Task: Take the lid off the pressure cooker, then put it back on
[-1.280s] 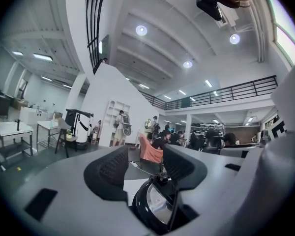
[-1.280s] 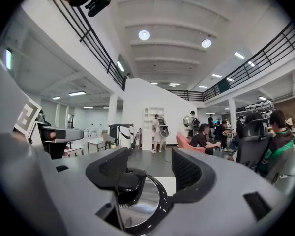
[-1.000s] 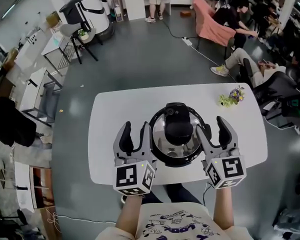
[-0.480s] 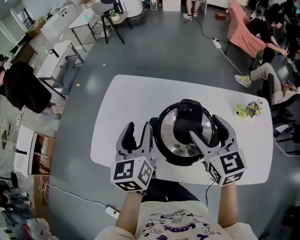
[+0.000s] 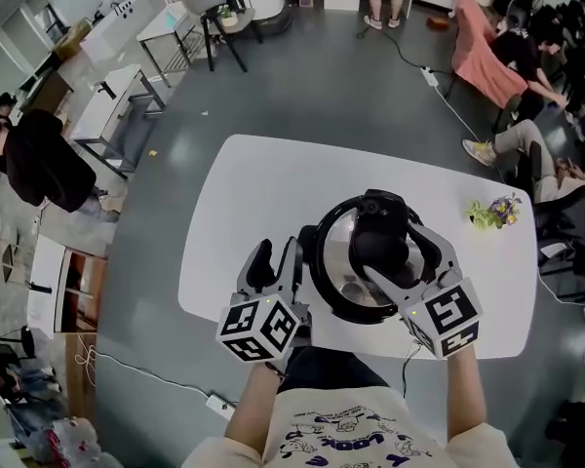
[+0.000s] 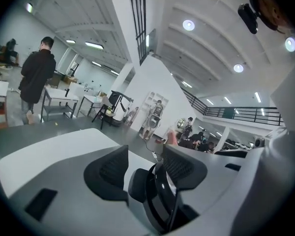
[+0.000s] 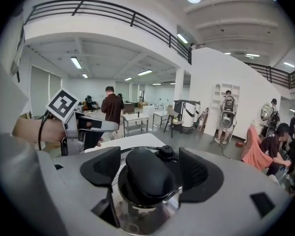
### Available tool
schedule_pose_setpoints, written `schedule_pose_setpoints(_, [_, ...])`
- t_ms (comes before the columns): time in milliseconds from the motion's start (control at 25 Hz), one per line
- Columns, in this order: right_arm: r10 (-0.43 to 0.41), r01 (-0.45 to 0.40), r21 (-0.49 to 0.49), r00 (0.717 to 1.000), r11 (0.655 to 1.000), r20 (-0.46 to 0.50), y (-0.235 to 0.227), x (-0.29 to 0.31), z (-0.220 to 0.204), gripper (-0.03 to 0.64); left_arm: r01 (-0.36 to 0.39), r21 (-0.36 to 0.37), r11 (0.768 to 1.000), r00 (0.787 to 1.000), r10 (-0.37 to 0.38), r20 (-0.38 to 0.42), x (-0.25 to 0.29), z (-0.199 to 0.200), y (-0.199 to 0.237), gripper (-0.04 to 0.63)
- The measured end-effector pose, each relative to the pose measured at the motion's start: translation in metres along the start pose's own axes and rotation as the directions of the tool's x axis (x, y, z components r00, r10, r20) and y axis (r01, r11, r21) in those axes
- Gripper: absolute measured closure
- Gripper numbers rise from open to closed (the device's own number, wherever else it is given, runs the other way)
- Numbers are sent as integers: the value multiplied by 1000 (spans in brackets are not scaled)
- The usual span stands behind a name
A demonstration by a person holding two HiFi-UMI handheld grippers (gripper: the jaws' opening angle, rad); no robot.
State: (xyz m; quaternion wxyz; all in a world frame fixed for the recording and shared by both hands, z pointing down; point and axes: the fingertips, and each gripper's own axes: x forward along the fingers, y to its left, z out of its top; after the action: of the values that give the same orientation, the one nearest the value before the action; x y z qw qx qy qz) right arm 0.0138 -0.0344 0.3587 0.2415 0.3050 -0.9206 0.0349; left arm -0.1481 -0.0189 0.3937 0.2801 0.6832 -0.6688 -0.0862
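Pressure cooker [image 5: 343, 256] sits near table [image 5: 234, 213] front edge.

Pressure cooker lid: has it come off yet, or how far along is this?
Nothing looks done: the round steel lid sits on the black pressure cooker. In hand: the right gripper, fingers just opening, straddles the lid's black handle without gripping. Lifting and refitting remain.

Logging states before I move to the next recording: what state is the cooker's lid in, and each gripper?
lid: seated on the pressure cooker, not lifted.
lid knob: between the right gripper's fingers, not clamped.
right gripper: open, fingers have just been opening, astride the knob.
left gripper: open, the cooker's side handle between its fingers.
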Motion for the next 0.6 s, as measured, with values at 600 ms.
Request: schedule_pose_setpoints(600, [135, -154, -100, 975, 983, -178, 7, 32, -15, 232, 16, -311, 950, 980, -76, -182, 51, -54, 36, 382])
